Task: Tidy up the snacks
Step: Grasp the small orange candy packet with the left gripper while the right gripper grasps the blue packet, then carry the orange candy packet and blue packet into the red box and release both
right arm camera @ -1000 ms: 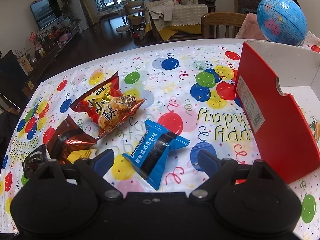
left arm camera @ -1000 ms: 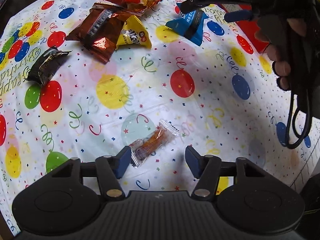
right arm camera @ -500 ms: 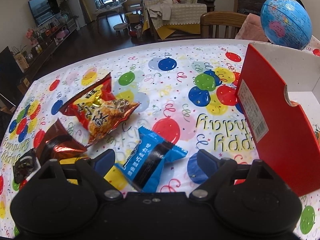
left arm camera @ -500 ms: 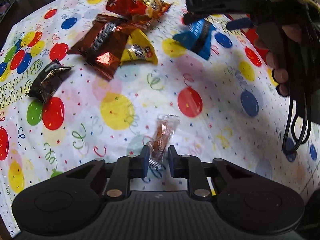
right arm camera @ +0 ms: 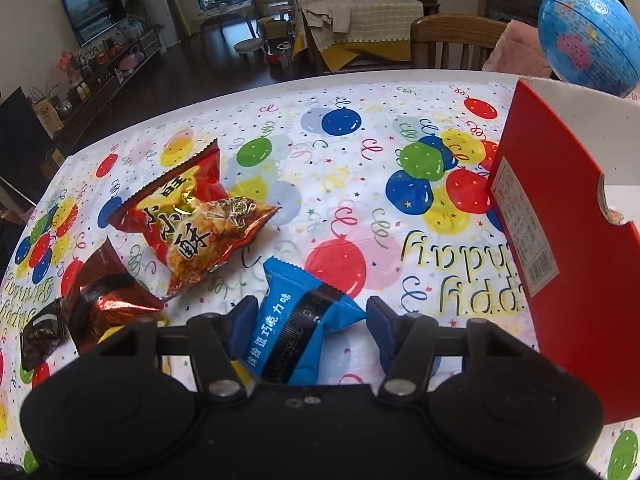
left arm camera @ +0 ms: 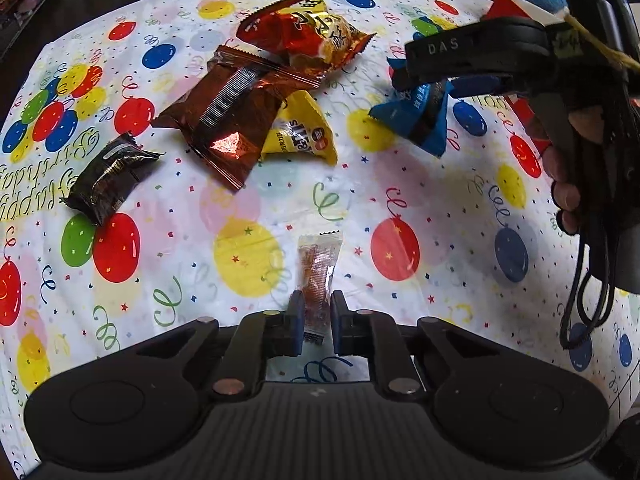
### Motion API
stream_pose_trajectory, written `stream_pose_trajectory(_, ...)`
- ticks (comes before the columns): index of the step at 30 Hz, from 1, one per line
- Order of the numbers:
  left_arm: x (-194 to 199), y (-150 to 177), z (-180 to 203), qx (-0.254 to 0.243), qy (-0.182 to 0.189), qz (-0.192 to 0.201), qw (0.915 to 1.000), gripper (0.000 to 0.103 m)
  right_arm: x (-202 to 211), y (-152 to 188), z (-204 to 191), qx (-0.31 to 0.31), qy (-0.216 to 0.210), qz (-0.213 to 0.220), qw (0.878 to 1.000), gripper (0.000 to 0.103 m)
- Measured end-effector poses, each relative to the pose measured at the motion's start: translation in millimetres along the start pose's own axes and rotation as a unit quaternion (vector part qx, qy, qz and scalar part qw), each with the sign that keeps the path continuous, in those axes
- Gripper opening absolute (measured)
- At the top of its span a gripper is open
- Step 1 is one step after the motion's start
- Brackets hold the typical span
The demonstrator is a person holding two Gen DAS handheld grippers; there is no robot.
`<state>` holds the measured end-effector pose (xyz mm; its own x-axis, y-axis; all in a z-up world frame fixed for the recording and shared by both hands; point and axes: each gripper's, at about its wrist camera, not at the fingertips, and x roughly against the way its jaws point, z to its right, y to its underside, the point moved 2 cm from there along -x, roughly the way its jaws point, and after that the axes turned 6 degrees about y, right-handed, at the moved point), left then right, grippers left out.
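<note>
My left gripper is shut on the near end of a small clear packet with an orange snack inside; the rest of it lies on the balloon-print tablecloth. My right gripper straddles a blue packet with a black band. Its jaws are closing: the left pad touches the wrapper and the right pad stands just off its corner. The left wrist view shows the same blue packet under the right gripper, which a hand holds.
A red open box stands on the right. A red-gold bag, a brown foil packet, a yellow packet and a black packet lie to the left. A globe and a chair stand beyond the table.
The left jaws have closed on the small clear packet, which swung round to point straight ahead. The right jaws have narrowed around the blue packet and come closer to it.
</note>
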<state>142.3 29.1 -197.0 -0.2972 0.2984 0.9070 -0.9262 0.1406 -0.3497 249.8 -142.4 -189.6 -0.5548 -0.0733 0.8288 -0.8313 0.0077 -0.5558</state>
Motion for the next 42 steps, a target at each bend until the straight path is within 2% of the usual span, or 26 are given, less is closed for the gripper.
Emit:
stream_pose_trajectory(11, 6.2, 1.3, 1.5, 0.011, -0.004, 0.012, 0.9999, 0.012, 27.3, 13.5, 10.1, 0.004, -0.027, -0.019, 0.999, 0.057)
stream_pose_trajectory(20, 24.1, 3.1, 5.2, 0.018, -0.005, 0.035, 0.9992, 0.012, 71.9, 22.0, 21.1, 0.011, -0.046, -0.006, 0.999, 0.057)
stream_pose_trajectory(25, 23.5, 4.0, 3.4, 0.022, -0.016, 0.033, 0.9991, 0.012, 85.5, 30.7, 30.5, 0.009, -0.045, -0.005, 0.999, 0.057)
stream_pose_trajectory(30, 17.8, 1.5, -1.3, 0.030, -0.001, 0.028, 0.9992, 0.012, 98.3, 39.3, 36.3, -0.001, -0.053, 0.000, 0.999, 0.057)
stream_pose_trajectory(32, 14.1, 1.4, -1.2, 0.030, 0.001, 0.024, 0.9992, 0.017, 103.8, 43.5, 38.8, -0.004, -0.054, 0.002, 0.999, 0.057)
stream_pose_trajectory(33, 12.2, 1.5, -0.8, 0.030, 0.004, 0.022, 0.9993, 0.028, 106.1, 45.4, 40.3, -0.007, -0.054, 0.003, 0.998, 0.057)
stream_pose_trajectory(34, 11.0, 1.3, -0.4, 0.030, 0.007, 0.021, 0.9993, 0.044, 108.0, 47.2, 41.8, -0.010, -0.055, 0.002, 0.998, 0.057)
stream_pose_trajectory(36, 10.7, 0.4, 0.9, 0.028, 0.004, 0.030, 0.9992, 0.062, 111.9, 51.0, 44.9, -0.014, -0.054, 0.003, 0.998, 0.057)
stream_pose_trajectory(42, 0.0, -6.8, 9.0, 0.012, -0.011, 0.029, 0.9994, 0.060, 120.1, 61.3, 57.1, -0.027, -0.041, 0.003, 0.999, 0.057)
